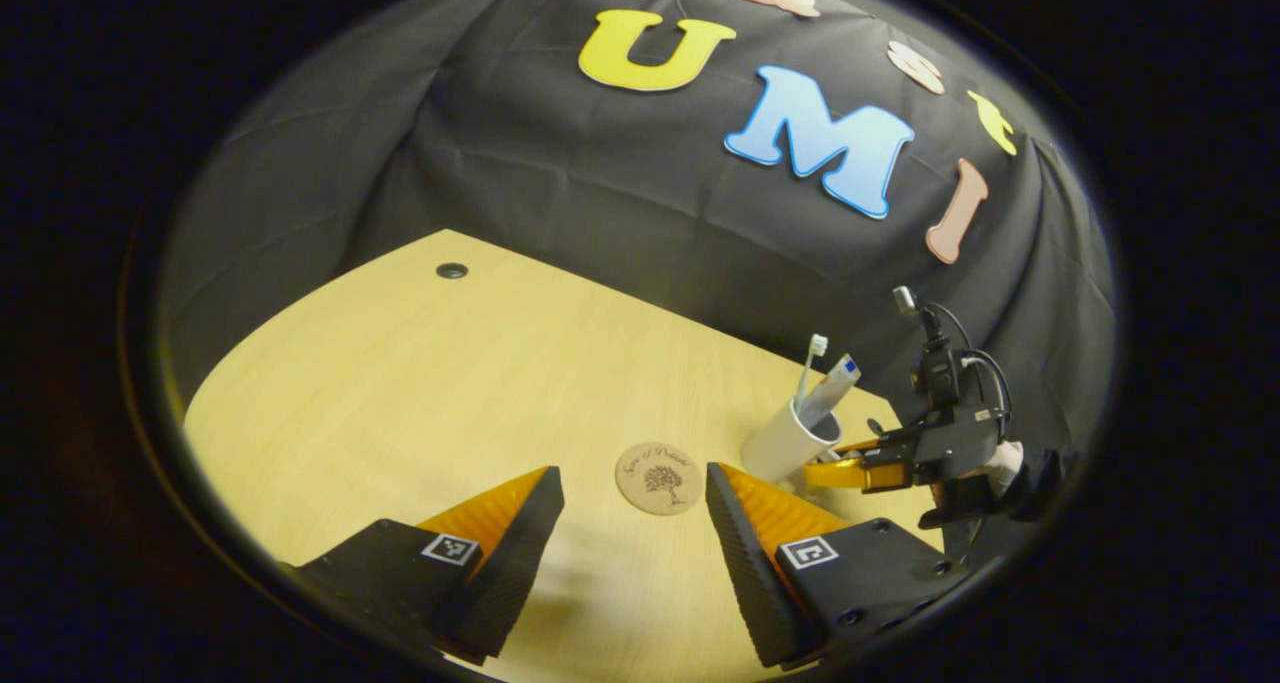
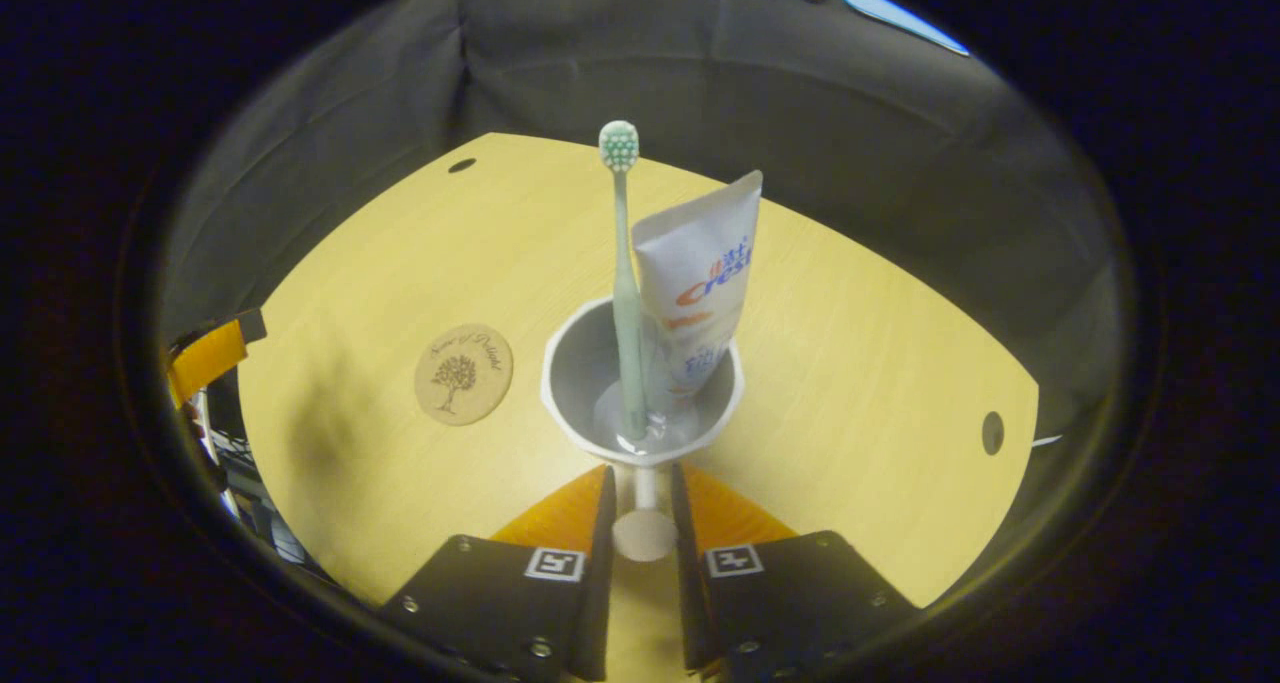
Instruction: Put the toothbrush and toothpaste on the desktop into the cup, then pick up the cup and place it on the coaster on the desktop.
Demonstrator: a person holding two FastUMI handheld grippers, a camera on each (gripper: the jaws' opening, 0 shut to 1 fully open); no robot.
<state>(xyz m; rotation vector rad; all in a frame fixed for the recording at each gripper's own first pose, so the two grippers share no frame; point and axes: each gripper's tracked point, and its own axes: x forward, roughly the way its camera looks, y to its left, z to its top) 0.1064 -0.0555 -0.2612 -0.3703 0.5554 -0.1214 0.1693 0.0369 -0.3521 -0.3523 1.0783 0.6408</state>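
The right gripper [image 2: 640, 508] has its jaws clenched on the handle of the cup [image 2: 640, 393], which seems slightly lifted. Toothbrush [image 2: 626, 293] and toothpaste [image 2: 700, 283] stand inside it. The left gripper [image 1: 632, 523] hangs with jaws released near the coaster [image 1: 660, 477].

A pale wooden table [image 1: 400, 393] stands against the draped black cloth wall [image 1: 560, 193]. A small dark round hole [image 1: 452, 270] sits near the table's far corner, and another hole [image 2: 992, 432] lies close to its right edge
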